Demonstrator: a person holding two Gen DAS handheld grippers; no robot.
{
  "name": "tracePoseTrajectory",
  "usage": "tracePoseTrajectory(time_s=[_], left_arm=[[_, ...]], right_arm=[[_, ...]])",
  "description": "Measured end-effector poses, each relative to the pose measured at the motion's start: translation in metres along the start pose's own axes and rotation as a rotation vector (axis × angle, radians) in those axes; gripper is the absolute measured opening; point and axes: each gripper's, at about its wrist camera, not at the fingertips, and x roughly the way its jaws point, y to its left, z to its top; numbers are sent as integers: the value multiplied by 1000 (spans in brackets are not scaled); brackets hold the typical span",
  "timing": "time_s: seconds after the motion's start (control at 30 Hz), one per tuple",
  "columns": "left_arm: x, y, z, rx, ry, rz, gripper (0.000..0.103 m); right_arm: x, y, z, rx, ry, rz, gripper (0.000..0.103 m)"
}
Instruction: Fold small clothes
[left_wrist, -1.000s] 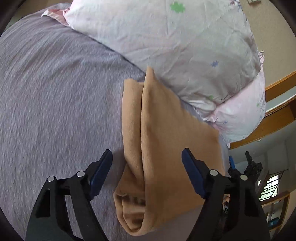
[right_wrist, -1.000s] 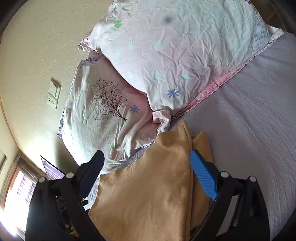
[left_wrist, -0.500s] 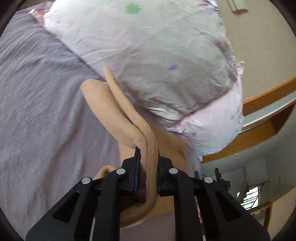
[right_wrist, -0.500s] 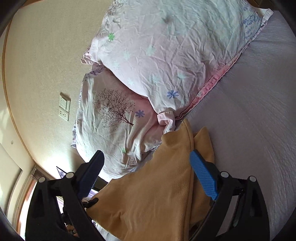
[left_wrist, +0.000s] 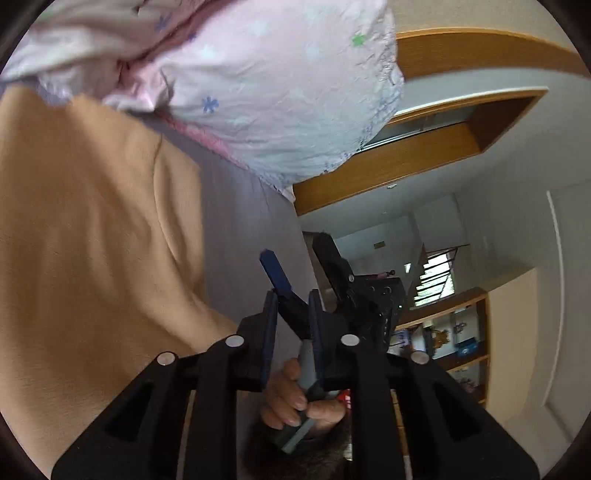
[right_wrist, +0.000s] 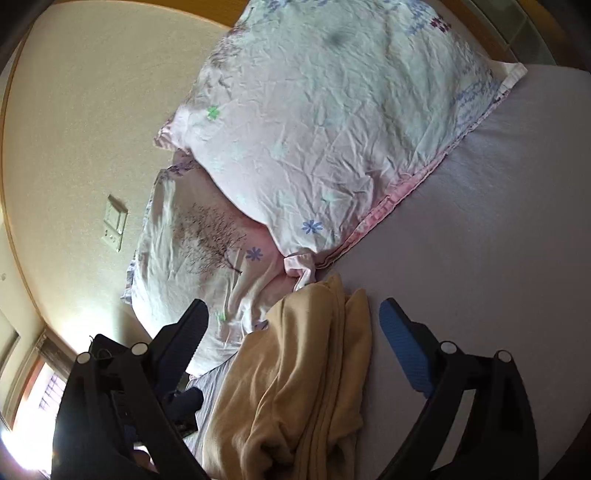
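I see the tan garment (right_wrist: 306, 376) running lengthwise between my right gripper (right_wrist: 295, 332)'s wide-spread fingers; left gripper (left_wrist: 291, 325) nearly closed, empty, garment leftward.

The garment (right_wrist: 303, 373) lies on the bed (right_wrist: 480, 240), its far end touching two stacked pillows (right_wrist: 332, 122) at twelve o'clock; wall switch (right_wrist: 115, 223) at ten o'clock
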Motion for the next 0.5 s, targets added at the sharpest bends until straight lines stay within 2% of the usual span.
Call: tracePoseTrajectory(time_s=[0.03,0.07,0.13,0.2,0.27,0.33,0.37,0.4,0.43,0.5], left_arm=[[-19,-3,-2,44,-43,53,50],[-37,-4,-3,76,-90,111,67],[-69,-2,-7,129,-147,240,68],[-89,6,-14,155,-154,332,68],[-98,15,-23,160,-130,383,68],[-97,24,-26,162,-92,390,68],[-94,27,-28,164,-74,384,68],[-88,28,-31,173,-54,373,68],[-80,29,-38,188,-32,368,68],[-73,26,-55,260,-12,418,68]], right_arm=[[-3,5,-2,-26,30,7,94],[-5,12,-6,-55,70,17,93],[-7,27,-18,-124,164,14,85],[-9,42,-34,-201,246,8,74],[-7,54,-50,-273,300,-23,72],[0,61,-65,-322,350,-69,70],[5,62,-72,-343,370,-91,57],[11,62,-78,-365,388,-129,5],[15,58,-83,-367,408,-170,6],[10,47,-85,-327,421,-190,4]])
